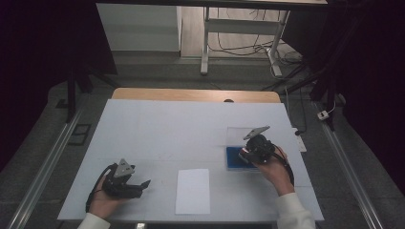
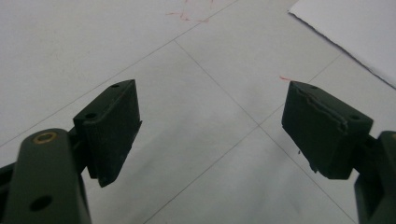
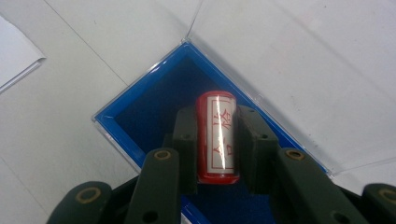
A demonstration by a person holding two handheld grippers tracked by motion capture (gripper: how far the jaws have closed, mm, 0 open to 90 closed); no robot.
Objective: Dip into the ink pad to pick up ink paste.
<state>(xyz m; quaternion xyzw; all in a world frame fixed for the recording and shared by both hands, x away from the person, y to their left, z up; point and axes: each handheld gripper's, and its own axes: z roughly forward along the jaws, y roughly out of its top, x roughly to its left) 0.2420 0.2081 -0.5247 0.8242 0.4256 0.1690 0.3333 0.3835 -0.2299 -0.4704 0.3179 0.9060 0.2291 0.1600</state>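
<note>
Near the surface's right edge | our right gripper (image 3: 218, 140) jaws clamp a red stamp (image 3: 217, 136) over the blue ink pad (image 3: 154, 102) | light, rigid, slick; grip mid-barrel | left gripper (image 2: 212, 126) jaws wide, empty.

The high view is dim, its left and right edges falling to near black, and the white table (image 1: 157, 129) is the brightest area. Both gripper views are evenly lit and soft. Glare streaks the red stamp (image 3: 217, 135); nearest jaw parts blur.
</note>
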